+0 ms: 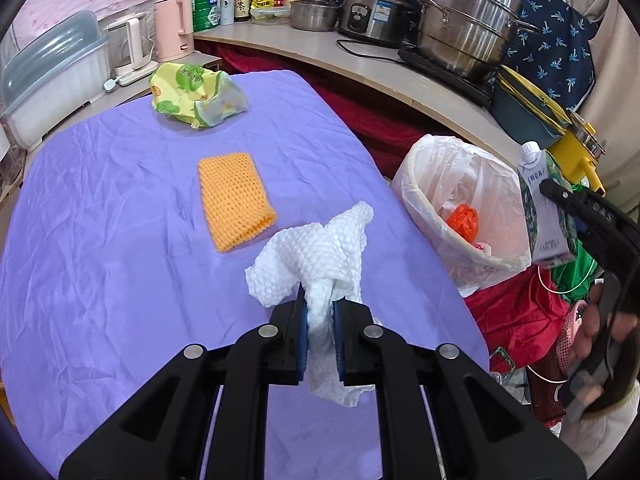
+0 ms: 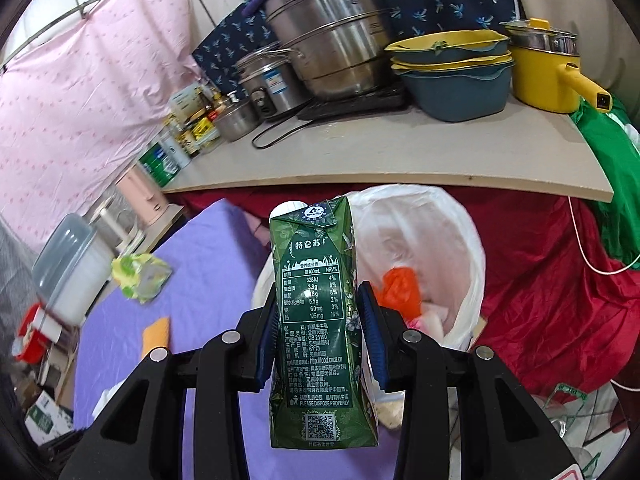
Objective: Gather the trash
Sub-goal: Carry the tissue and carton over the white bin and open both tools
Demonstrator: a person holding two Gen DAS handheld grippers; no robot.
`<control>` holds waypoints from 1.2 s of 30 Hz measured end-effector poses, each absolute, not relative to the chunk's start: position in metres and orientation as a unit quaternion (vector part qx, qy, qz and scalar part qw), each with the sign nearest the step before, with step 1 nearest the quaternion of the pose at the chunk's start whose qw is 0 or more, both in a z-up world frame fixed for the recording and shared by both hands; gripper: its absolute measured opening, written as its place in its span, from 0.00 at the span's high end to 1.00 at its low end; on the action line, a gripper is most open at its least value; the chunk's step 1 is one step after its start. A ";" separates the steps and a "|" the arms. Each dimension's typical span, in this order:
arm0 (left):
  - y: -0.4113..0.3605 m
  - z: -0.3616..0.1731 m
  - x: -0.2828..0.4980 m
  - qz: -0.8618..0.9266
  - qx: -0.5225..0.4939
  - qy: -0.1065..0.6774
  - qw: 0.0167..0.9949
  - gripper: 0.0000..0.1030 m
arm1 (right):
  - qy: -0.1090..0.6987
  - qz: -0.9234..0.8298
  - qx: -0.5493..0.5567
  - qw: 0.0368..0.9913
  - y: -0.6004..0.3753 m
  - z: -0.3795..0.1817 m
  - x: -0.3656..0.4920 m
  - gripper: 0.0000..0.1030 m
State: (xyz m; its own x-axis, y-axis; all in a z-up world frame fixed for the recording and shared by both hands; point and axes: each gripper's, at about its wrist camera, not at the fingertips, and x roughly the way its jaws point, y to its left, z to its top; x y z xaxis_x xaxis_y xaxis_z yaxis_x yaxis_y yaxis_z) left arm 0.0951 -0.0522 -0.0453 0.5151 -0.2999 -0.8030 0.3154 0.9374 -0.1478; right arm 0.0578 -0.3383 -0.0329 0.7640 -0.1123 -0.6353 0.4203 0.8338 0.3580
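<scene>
Right gripper (image 2: 318,344) clamping milk carton (image 2: 316,320), left gripper (image 1: 320,320) pinching paper towel (image 1: 316,256); centring both over bin (image 1: 460,200) before releasing (carton first).

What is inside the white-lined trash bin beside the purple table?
Inside the trash bin, lined with a white plastic bag, lie a crumpled orange plastic piece and something pinkish-white beneath it. The milk carton and the bin's wall hide whatever lies deeper.
</scene>
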 end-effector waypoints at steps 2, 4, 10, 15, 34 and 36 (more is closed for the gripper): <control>-0.054 -0.045 0.096 -0.177 0.010 0.459 0.870 0.90 | 0.313 -0.152 0.250 0.904 -0.348 -0.037 0.070 0.65; -0.057 -0.046 0.099 -0.176 0.011 0.460 0.870 0.90 | 0.316 -0.152 0.251 0.902 -0.352 -0.042 0.080 0.65; -0.058 -0.049 0.107 -0.171 0.010 0.464 0.869 0.90 | 0.330 -0.139 0.258 0.898 -0.353 -0.060 0.117 0.63; -0.059 -0.051 0.113 -0.169 0.008 0.467 0.868 0.90 | 0.324 -0.135 0.260 0.900 -0.348 -0.059 0.130 0.59; -0.124 -0.033 0.121 -0.232 0.028 0.446 0.864 0.90 | 0.312 -0.152 0.266 0.899 -0.355 -0.043 0.058 0.54; -0.140 -0.030 0.123 -0.246 0.034 0.443 0.862 0.90 | 0.314 -0.155 0.270 0.897 -0.358 -0.044 0.048 0.54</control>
